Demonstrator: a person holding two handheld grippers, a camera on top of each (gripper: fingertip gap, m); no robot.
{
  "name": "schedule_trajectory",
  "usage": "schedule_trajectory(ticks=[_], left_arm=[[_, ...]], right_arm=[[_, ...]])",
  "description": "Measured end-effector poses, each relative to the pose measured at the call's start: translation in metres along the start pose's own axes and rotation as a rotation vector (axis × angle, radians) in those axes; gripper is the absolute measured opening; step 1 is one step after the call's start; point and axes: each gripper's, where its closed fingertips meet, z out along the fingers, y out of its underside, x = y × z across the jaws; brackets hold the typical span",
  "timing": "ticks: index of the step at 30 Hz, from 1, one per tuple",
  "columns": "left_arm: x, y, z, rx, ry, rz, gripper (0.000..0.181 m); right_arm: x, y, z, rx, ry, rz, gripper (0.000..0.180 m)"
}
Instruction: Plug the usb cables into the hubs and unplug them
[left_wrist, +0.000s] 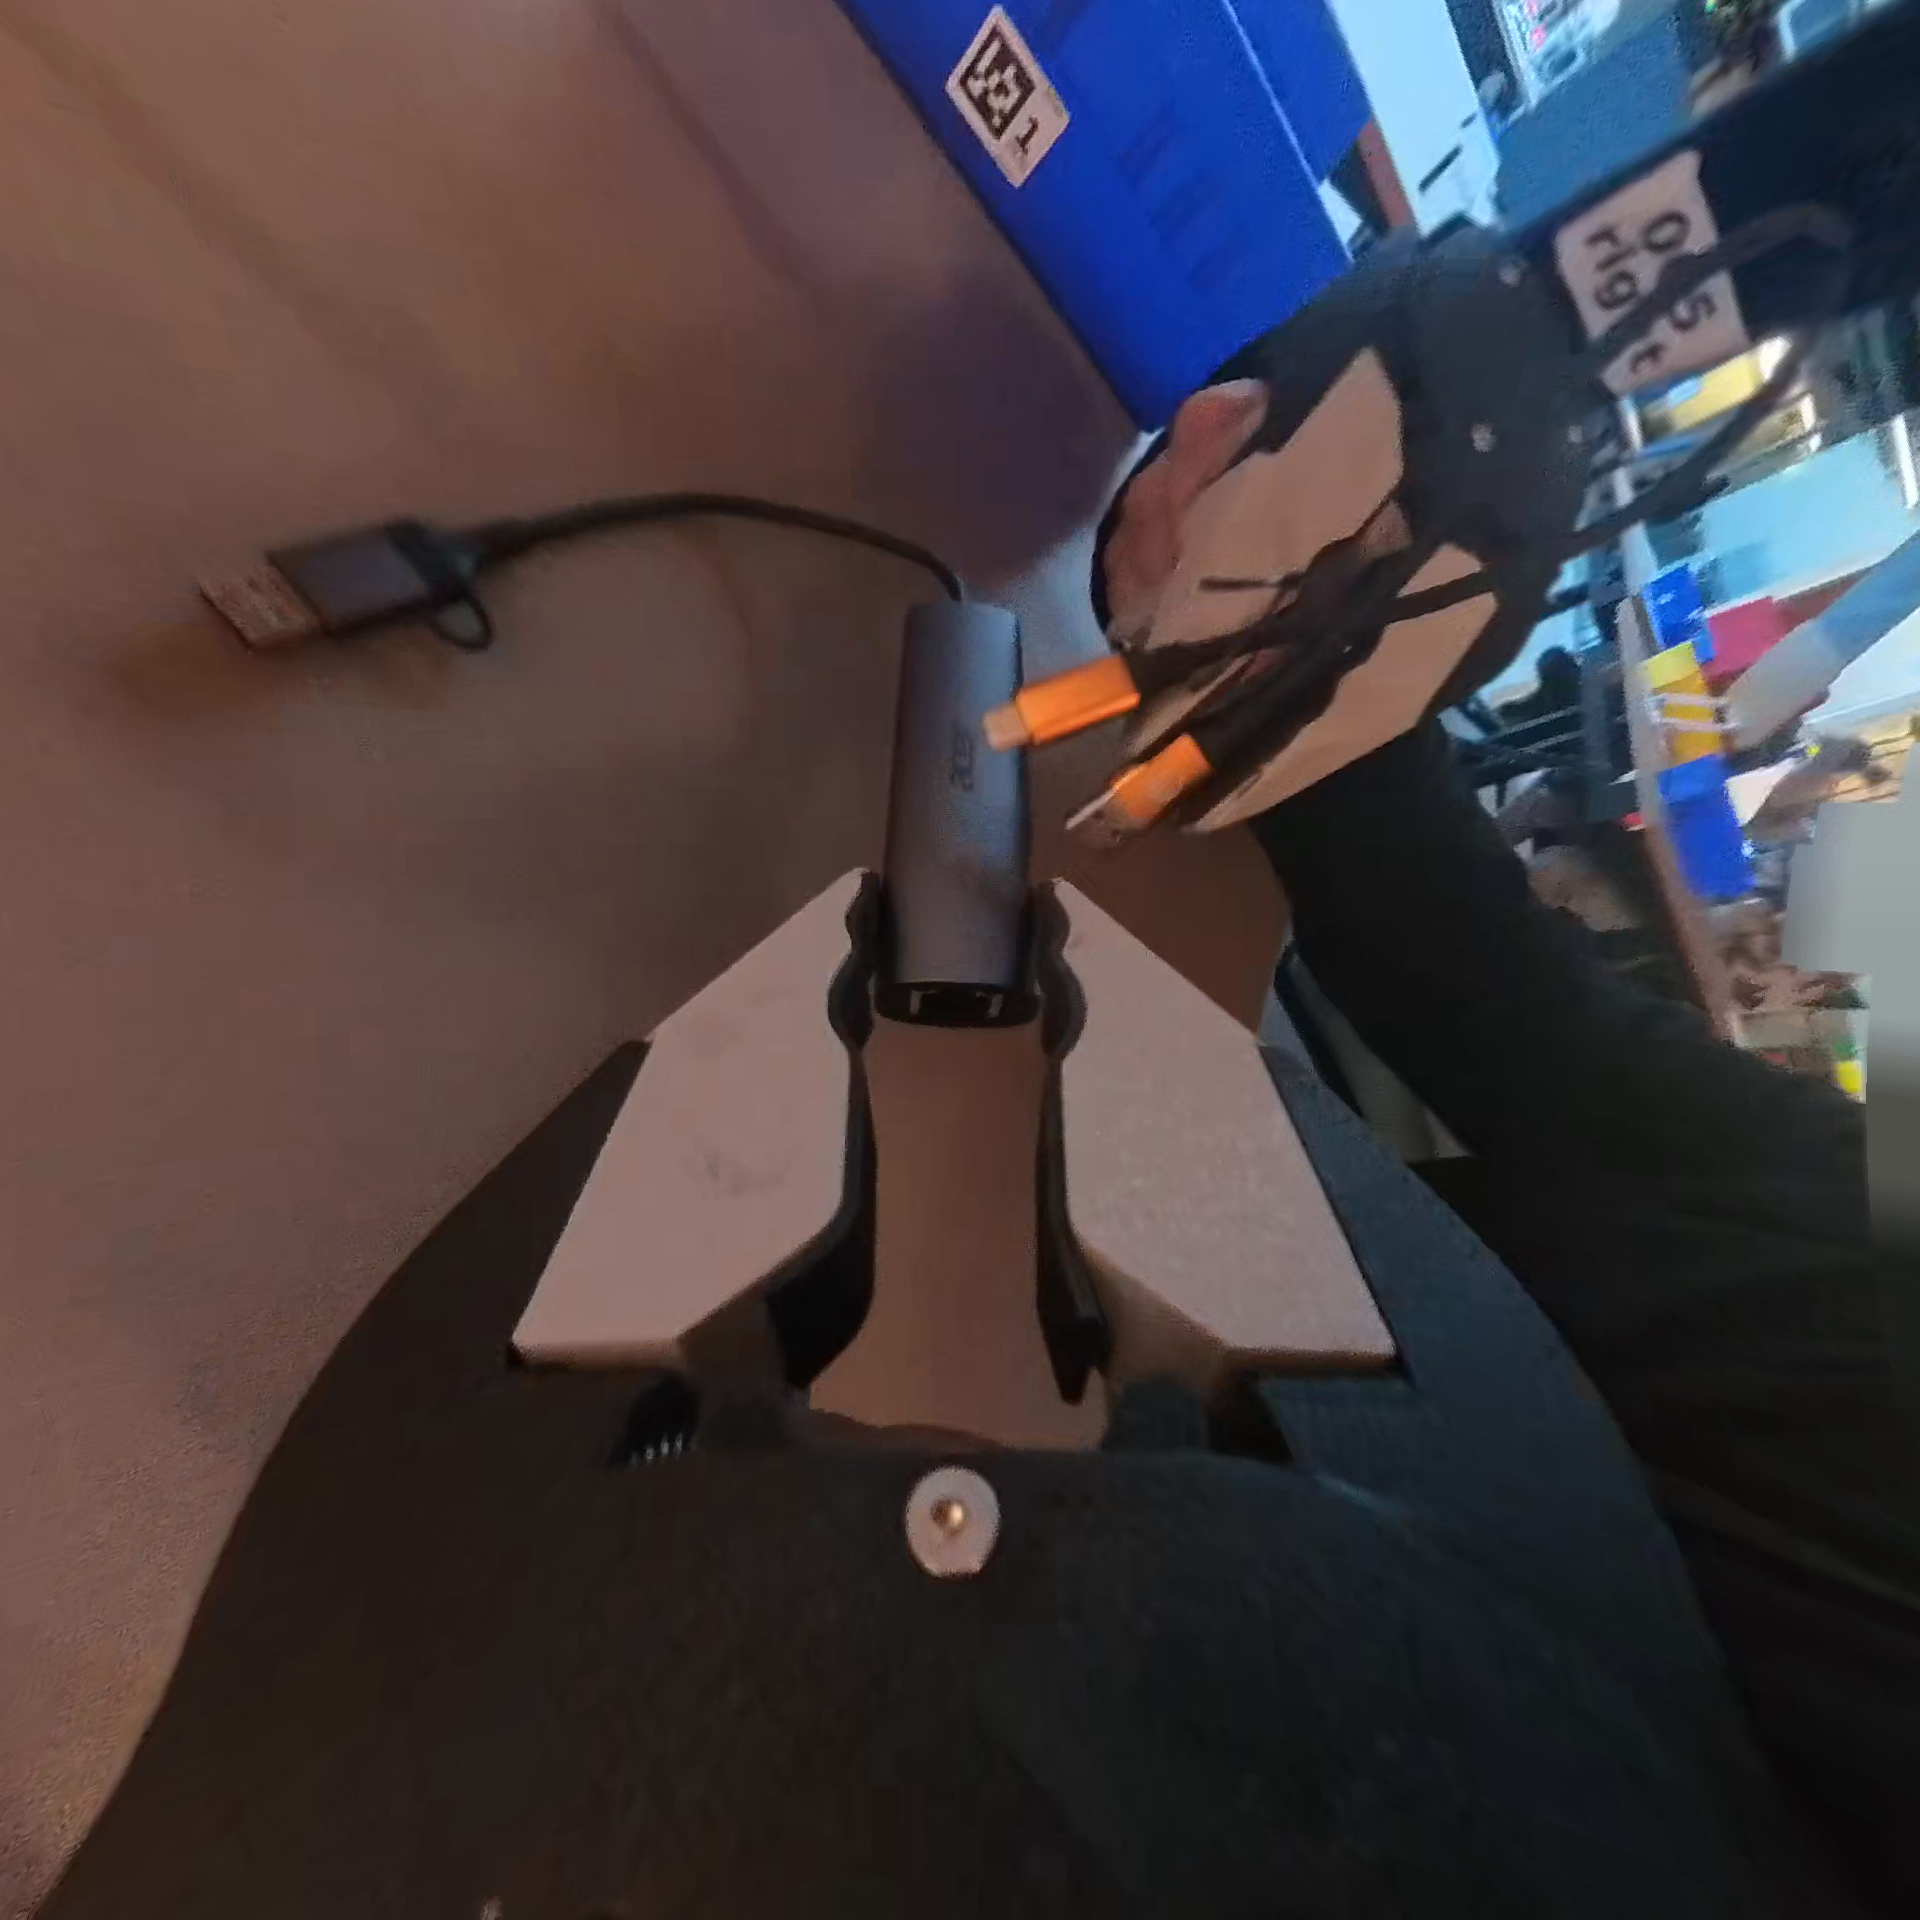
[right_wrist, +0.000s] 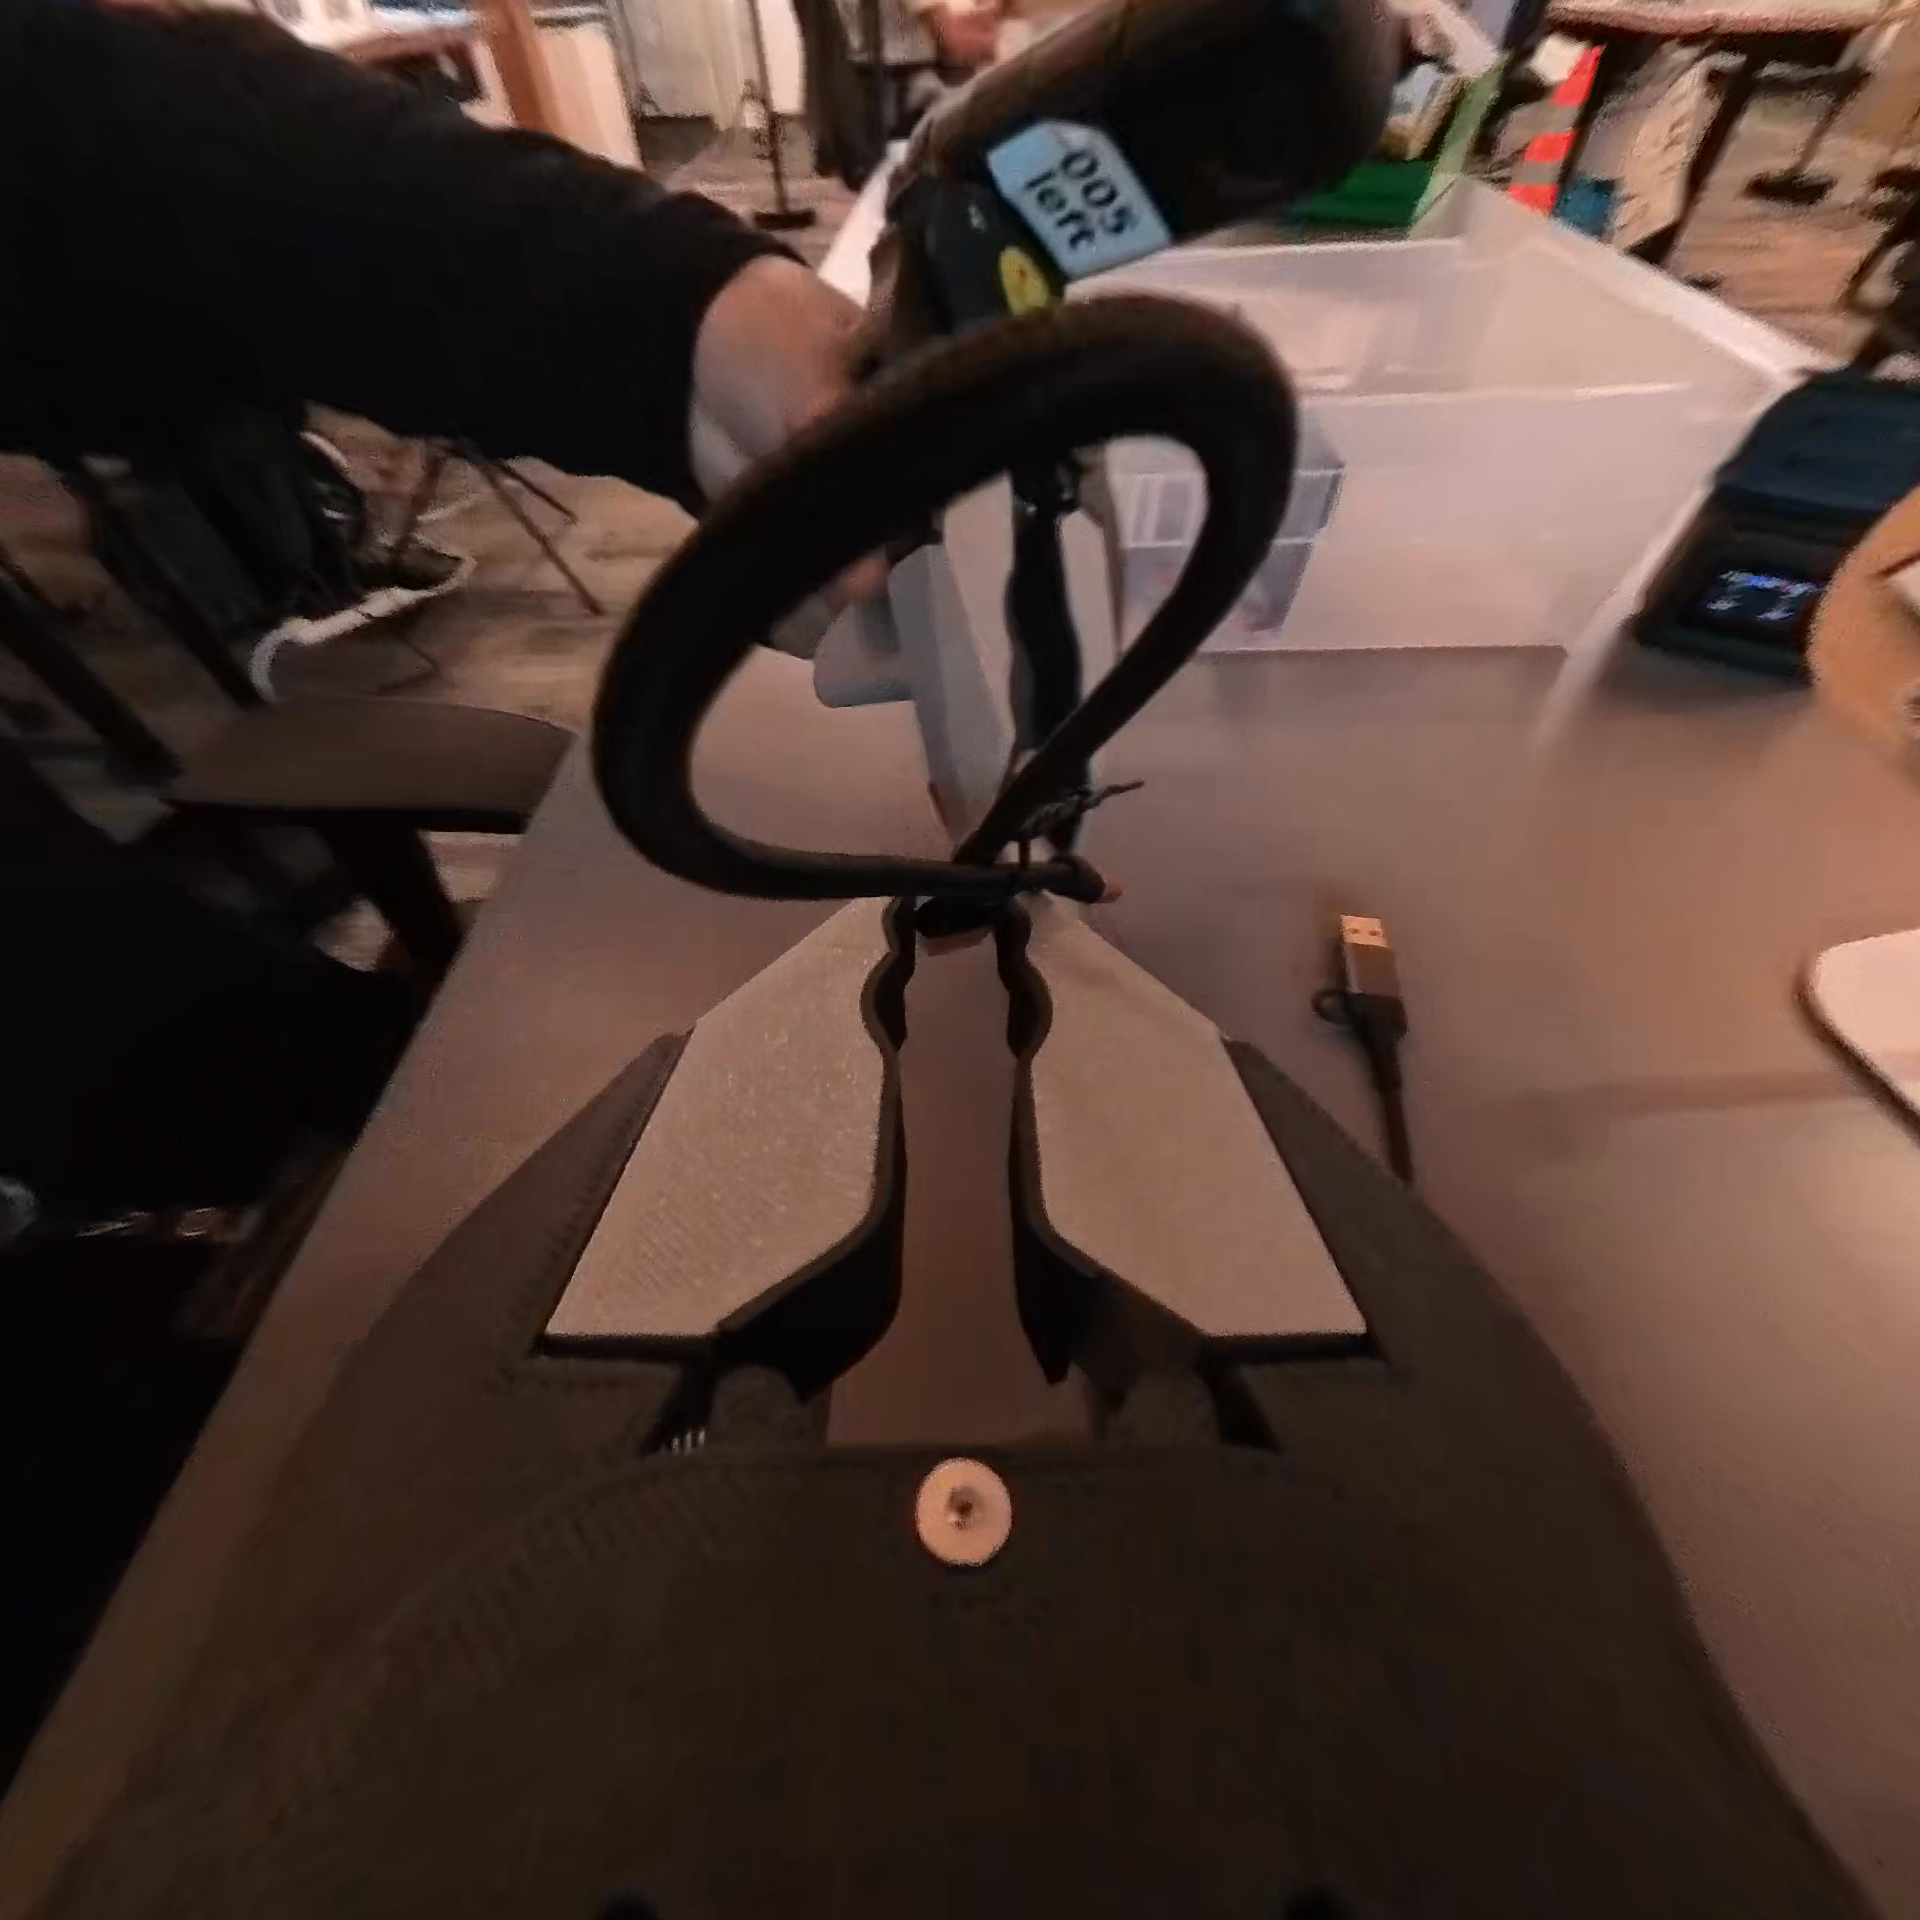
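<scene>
My left gripper is shut on the near end of a grey USB hub, held above the brown table. The hub's black cable runs to its grey plug, which lies on the table; the plug also shows in the right wrist view. My right gripper is shut on a bundle of black cables that loops up ahead of it. In the left wrist view the right gripper holds two orange plugs; the upper orange plug has its tip beside the hub's right side, and the lower orange plug points past it.
A blue box with a square marker stands at the table's far edge. A clear plastic bin, a black device with a small screen and a white object sit at the right. A person's dark sleeve reaches in from the left. Across from one pair of fingers to the other is roughly 4 cm.
</scene>
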Motion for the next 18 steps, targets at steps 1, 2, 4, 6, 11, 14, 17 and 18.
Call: schedule_trajectory(ticks=[1,2,4,6,11,14,17,18], left_arm=[[-0.002,0.001,-0.001,0.005,0.001,-0.023,0.027],[-0.003,0.0,-0.003,0.019,0.006,-0.041,0.027],[-0.001,-0.005,-0.007,0.069,0.031,-0.076,0.027],[0.0,-0.008,-0.009,0.1,0.051,-0.095,0.027],[-0.001,-0.002,-0.003,0.087,0.064,-0.119,0.027],[-0.001,0.002,0.003,0.066,0.066,-0.118,0.027],[-0.004,0.006,0.007,0.041,0.041,-0.097,0.027],[-0.004,0.005,0.007,0.038,0.039,-0.095,0.027]], right_arm=[[0.005,0.002,-0.001,-0.02,0.045,-0.034,0.012],[0.007,0.005,-0.002,-0.051,0.083,-0.074,0.012],[0.005,0.012,-0.001,-0.11,0.102,-0.141,0.012],[0.006,0.018,0.003,-0.16,0.131,-0.187,0.012],[0.014,0.03,0.01,-0.27,0.244,-0.328,0.012],[0.02,0.027,0.011,-0.282,0.342,-0.423,0.012],[0.022,0.03,0.012,-0.313,0.371,-0.477,0.012],[0.022,0.03,0.013,-0.318,0.378,-0.492,0.012]])
